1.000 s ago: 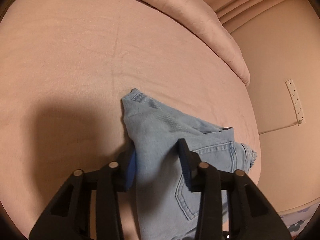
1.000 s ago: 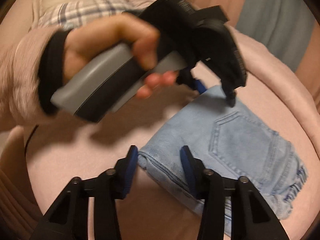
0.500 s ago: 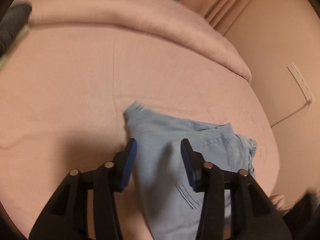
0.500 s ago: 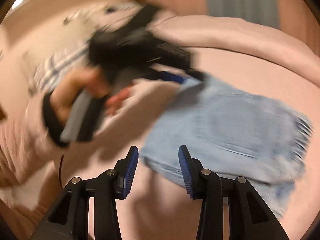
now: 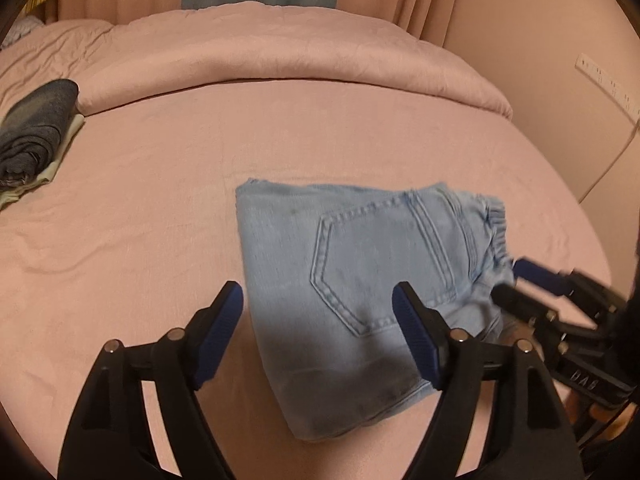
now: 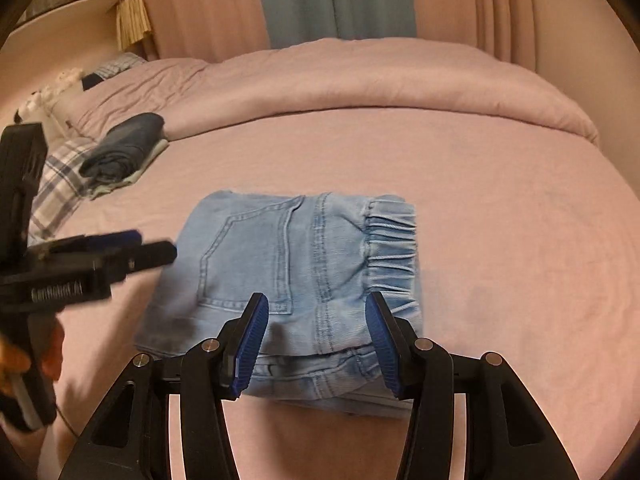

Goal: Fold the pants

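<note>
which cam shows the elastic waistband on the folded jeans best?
Right wrist view: the gathered elastic waistband of the folded jeans is sharp and unobstructed. In the left wrist view it sits at the jeans' right edge, blurred, next to the right gripper.

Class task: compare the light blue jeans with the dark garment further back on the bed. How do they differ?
The light blue jeans are pale and lie near the grippers; the dark garment is navy and lies far left. The jeans rest on the bed; the dark one tops a pale cloth. Both are folded.
</note>
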Demonstrator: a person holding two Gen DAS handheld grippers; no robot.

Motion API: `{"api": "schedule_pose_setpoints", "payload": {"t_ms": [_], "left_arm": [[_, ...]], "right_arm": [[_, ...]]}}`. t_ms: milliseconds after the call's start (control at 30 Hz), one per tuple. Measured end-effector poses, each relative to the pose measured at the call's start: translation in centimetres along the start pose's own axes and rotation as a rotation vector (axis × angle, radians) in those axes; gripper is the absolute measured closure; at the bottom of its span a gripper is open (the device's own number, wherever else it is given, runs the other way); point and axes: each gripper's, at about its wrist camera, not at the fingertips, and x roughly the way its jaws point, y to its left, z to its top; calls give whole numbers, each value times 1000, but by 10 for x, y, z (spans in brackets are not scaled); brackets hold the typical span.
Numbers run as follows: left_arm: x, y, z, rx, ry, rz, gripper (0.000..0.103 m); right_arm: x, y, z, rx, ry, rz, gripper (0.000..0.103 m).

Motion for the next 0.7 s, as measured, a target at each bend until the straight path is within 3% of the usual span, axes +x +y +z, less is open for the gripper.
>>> {"api": "schedule_pose_setpoints", "payload": {"t_ms": [167, 267, 400, 700], "left_arm": [[18, -8, -10, 33, 39, 48, 22], [32, -10, -17, 42, 80, 59, 22], [48, -16, -27, 104, 93, 126, 20], [54, -2, -28, 64, 95, 120, 10]], "right_arm": [[-1, 6, -16, 3, 29, -47, 51], [-1, 8, -34, -13, 58, -67, 47], [2, 2, -38, 23, 79, -54, 41], [10, -4, -45, 75, 92, -34, 38]]}}
